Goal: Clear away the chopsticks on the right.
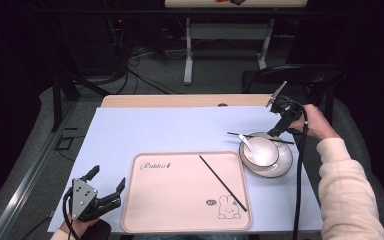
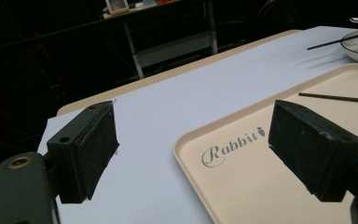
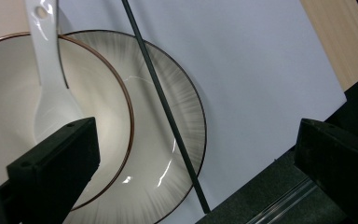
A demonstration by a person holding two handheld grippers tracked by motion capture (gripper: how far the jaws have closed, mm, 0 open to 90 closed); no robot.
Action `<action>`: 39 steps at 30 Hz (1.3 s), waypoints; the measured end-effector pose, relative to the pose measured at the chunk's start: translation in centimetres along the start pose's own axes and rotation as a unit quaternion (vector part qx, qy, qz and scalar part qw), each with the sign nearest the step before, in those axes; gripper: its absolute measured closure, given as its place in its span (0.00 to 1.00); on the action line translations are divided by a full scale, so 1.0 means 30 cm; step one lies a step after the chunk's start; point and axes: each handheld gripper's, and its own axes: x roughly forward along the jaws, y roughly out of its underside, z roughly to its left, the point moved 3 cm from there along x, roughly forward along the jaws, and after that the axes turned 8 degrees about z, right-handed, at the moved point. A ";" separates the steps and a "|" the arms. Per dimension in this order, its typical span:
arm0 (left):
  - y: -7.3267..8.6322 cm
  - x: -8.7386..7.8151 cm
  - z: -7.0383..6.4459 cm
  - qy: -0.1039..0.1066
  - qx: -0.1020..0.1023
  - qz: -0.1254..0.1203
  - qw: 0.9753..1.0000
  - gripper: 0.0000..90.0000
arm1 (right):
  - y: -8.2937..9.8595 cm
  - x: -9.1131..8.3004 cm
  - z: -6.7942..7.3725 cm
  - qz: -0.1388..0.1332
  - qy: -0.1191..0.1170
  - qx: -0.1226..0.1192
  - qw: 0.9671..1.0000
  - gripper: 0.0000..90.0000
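Note:
A beige tray [image 1: 180, 210] with a rabbit print lies at the front of the table, and one black chopstick [image 1: 223, 182] rests slantwise on its right half. To its right a white bowl [image 1: 264, 151] sits on a grey plate [image 1: 282, 167] with a white spoon [image 1: 245, 142] in it. A second chopstick [image 1: 260, 137] lies across the plate's far rim. My right gripper [image 1: 276, 131] hovers open just over that rim; its own view shows the chopstick [image 3: 163, 107] between the jaws, above the plate [image 3: 154, 154] and beside the bowl [image 3: 102, 107]. My left gripper [image 1: 107, 178] stands open left of the tray [image 2: 261, 186].
A pale blue mat [image 1: 155, 130] covers the wooden table [image 1: 180, 100]. A dark chair [image 1: 300, 75] stands behind the right far corner. A person's cream sleeve [image 1: 347, 195] reaches along the right edge. The floor drops away at the table's left side.

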 end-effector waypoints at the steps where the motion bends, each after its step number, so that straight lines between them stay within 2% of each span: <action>1: 0.000 0.000 0.000 0.000 0.000 0.000 1.000 0.17 | -0.002 0.010 -0.010 0.001 0.002 0.000 1.000 0.00; 2: 0.000 0.000 0.000 0.000 -0.001 0.000 1.000 0.17 | -0.002 0.020 -0.012 0.004 0.000 0.010 1.000 0.00; 3: 0.000 0.000 0.000 0.000 -0.001 0.000 1.000 0.17 | -0.004 0.033 -0.023 0.001 0.000 0.004 1.000 0.00; 4: 0.000 0.000 0.000 -0.001 0.000 0.000 1.000 0.17 | -0.003 0.044 -0.025 0.011 0.002 0.017 1.000 0.00; 5: 0.000 0.001 0.000 0.000 0.000 0.001 1.000 0.17 | -0.004 0.059 -0.037 0.008 0.005 0.019 1.000 0.02; 7: 0.000 0.002 -0.001 0.000 0.000 0.002 1.000 0.17 | -0.003 0.074 -0.045 0.013 0.011 0.029 0.999 0.14; 8: 0.000 0.001 0.000 0.000 0.000 0.002 1.000 0.17 | -0.001 0.084 -0.046 0.020 0.009 0.038 0.999 0.15; 9: 0.000 0.001 0.000 0.000 -0.001 0.002 1.000 0.17 | -0.001 0.094 -0.051 0.020 0.001 0.028 0.999 0.16; 11: 0.000 0.000 0.001 -0.001 -0.001 0.001 1.000 0.17 | 0.002 0.115 -0.051 0.026 -0.005 0.036 0.999 0.26; 12: 0.000 0.000 0.001 0.000 -0.001 0.001 1.000 0.17 | 0.001 0.125 -0.051 0.022 -0.011 0.029 0.999 0.29; 14: 0.000 0.000 0.001 0.000 -0.001 0.001 1.000 0.17 | 0.002 0.139 -0.049 0.034 -0.018 0.024 0.999 0.37; 15: 0.000 0.000 0.001 -0.001 -0.001 0.001 1.000 0.17 | 0.003 0.150 -0.046 0.031 -0.016 0.017 0.999 0.40; 16: 0.000 0.000 0.001 0.000 -0.001 0.001 1.000 0.17 | 0.006 0.171 -0.038 0.037 -0.018 -0.005 0.999 0.47; 17: 0.000 0.000 0.001 0.000 -0.002 0.001 1.000 0.17 | 0.006 0.171 -0.038 0.037 -0.018 -0.005 0.999 0.47; 19: 0.000 0.000 0.001 -0.001 -0.002 0.001 1.000 0.17 | 0.010 0.191 -0.026 0.051 -0.016 -0.015 0.998 0.57; 20: 0.000 0.000 0.001 -0.001 -0.002 0.001 1.000 0.17 | 0.013 0.199 -0.020 0.058 -0.023 -0.010 0.998 0.58; 25: 0.000 0.001 0.001 -0.001 -0.001 0.001 1.000 0.17 | 0.017 0.222 -0.007 0.058 -0.032 -0.019 0.998 0.74; 33: 0.000 0.000 0.001 -0.001 -0.002 0.001 1.000 0.17 | 0.023 0.242 0.003 0.066 -0.037 -0.040 0.996 0.87; 34: 0.000 0.000 0.001 -0.001 -0.002 0.001 1.000 0.17 | 0.025 0.244 0.009 0.067 -0.039 -0.037 0.996 0.88; 37: 0.000 0.000 0.001 -0.001 -0.001 0.001 1.000 0.17 | 0.030 0.245 0.019 0.056 -0.042 -0.041 0.997 0.94; 39: 0.000 0.000 0.001 -0.001 -0.001 0.001 1.000 0.17 | 0.035 0.246 0.024 0.057 -0.038 -0.042 0.997 0.94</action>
